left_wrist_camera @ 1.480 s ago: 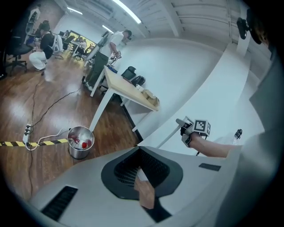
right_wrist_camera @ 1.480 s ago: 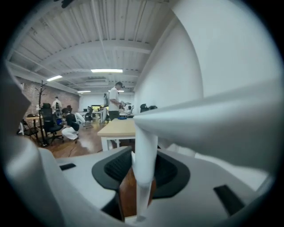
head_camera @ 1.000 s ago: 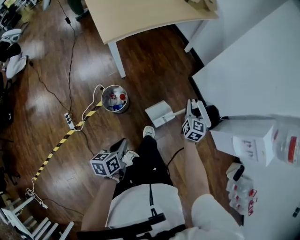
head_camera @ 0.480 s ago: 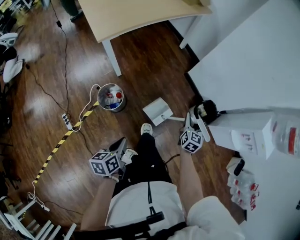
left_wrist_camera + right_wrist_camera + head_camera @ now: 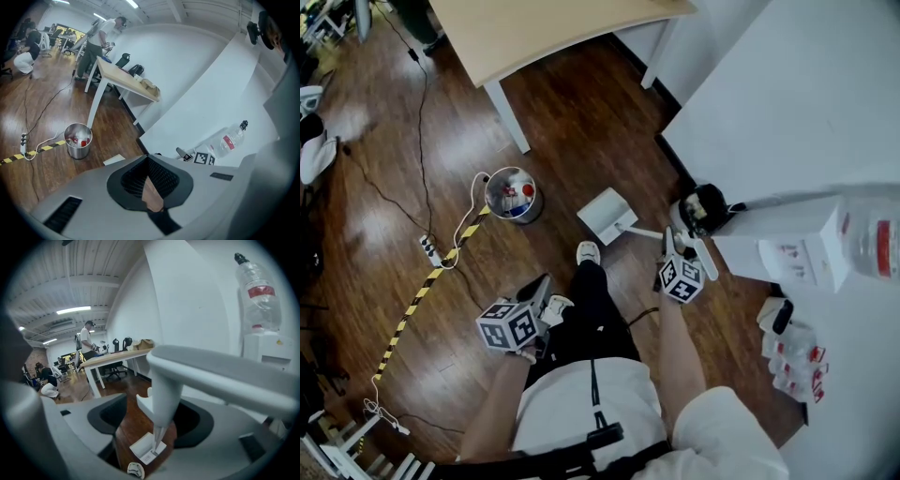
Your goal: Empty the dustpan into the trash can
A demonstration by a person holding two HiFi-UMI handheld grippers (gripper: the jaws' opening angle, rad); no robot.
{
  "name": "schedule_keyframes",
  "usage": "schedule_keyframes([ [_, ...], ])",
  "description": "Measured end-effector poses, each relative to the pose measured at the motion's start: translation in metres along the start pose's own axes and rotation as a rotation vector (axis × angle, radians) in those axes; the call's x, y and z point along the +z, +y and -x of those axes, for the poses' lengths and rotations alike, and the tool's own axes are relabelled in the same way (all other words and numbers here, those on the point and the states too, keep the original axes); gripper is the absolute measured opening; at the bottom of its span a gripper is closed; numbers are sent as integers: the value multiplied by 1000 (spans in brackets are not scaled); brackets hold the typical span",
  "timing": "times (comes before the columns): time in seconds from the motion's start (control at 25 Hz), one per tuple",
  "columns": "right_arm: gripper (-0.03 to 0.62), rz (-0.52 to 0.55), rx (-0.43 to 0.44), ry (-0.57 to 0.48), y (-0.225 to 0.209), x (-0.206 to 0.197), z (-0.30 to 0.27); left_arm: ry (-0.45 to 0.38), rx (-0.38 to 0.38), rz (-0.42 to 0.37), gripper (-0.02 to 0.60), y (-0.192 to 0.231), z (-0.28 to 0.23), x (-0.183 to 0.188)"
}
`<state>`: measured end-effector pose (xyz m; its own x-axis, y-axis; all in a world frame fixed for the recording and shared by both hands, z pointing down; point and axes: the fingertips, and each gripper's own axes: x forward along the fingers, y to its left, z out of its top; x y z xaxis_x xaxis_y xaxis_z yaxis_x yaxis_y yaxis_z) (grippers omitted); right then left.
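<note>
- The trash can (image 5: 531, 212), a round metal pail, stands on the wood floor (image 5: 581, 122) just short of the wooden table (image 5: 544, 28)'s leg. Red, white and blue rubbish lies in it.
- The dustpan (image 5: 602, 214), white, sits flat on the floor between the trash can and the white bench (image 5: 787, 103)'s dark lower edge. It is apart from both, and its inside shows plain white.
- A clear bottle (image 5: 874, 239) with a red label lies on a white box (image 5: 787, 251) at the bench's near edge.
- The dustpan's handle (image 5: 649, 232) slants from the pan towards the bench edge, ending beside a dark rounded thing (image 5: 705, 206).
- The right gripper (image 5: 684, 242) has its jaws apart on either side of the handle. They have just been opening, and neither pad presses on it.
- The left gripper (image 5: 546, 281) hangs over the floor beside the person's leg, its jaws tip to tip on nothing.
- A shoe (image 5: 589, 253) stands on the floor just short of the pan.
- A white cable (image 5: 473, 202) loops against the can's rim and runs to a power strip (image 5: 429, 249). Striped tape (image 5: 422, 295) crosses the floor from the can's foot.
- Bare floor lies between pan and can, and more beyond them towards the table leg.
</note>
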<state>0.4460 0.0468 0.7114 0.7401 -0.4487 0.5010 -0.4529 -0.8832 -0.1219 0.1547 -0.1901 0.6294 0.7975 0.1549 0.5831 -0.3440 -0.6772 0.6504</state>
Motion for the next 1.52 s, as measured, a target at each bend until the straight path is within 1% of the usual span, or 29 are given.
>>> schedule_keyframes([
  [0.12, 352, 26, 22, 23, 5, -7, 2, 4, -11, -11, -11, -7, -3, -4],
  [0.24, 389, 34, 22, 45, 9, -10, 3, -2, -21, -21, -12, -14, -4, -5],
  [0.36, 406, -1, -11, 77, 2, -20, 9, -10, -26, -29, -12, -20, -4, -7],
  [0.52, 407, -48, -32, 112, -9, -34, 25, -36, -38, -39, -12, -29, -2, -5],
  [0.6, 407, -52, -17, 125, -7, -36, 31, -59, -36, -39, -12, -31, 0, -4],
  [0.72, 407, -51, 51, 162, 7, -40, 45, -103, -12, -31, -12, -34, 5, -5],
  [0.8, 407, -43, 125, 195, 26, -43, 57, -140, 8, -19, -12, -34, 9, -5],
  [0.88, 405, -30, 236, 220, 60, -42, 64, -183, 26, -4, -11, -33, 14, 0],
  [0.92, 405, -14, 304, 233, 82, -41, 67, -206, 34, 3, -11, -32, 17, 3],
  [1.0, 403, 53, 455, 248, 132, -36, 79, -248, 47, 11, -12, -35, 23, 8],
  [1.08, 402, 127, 604, 243, 178, -27, 99, -285, 67, 16, -12, -41, 33, 7],
  [1.16, 390, 180, 736, 224, 210, -14, 120, -324, 94, 20, -12, -52, 45, 2],
  [1.28, 309, 251, 910, 190, 235, 9, 159, -387, 132, 37, -12, -74, 58, -12],
  [1.32, 255, 276, 955, 175, 235, 17, 173, -410, 143, 44, -12, -84, 61, -19],
  [1.36, 199, 301, 997, 159, 233, 25, 187, -434, 154, 49, -12, -94, 64, -26],
  [1.44, 119, 352, 1067, 130, 224, 38, 212, -476, 176, 50, -12, -116, 68, -39],
  [1.52, 45, 398, 1119, 114, 209, 45, 234, -511, 198, 48, -12, -140, 73, -56],
])
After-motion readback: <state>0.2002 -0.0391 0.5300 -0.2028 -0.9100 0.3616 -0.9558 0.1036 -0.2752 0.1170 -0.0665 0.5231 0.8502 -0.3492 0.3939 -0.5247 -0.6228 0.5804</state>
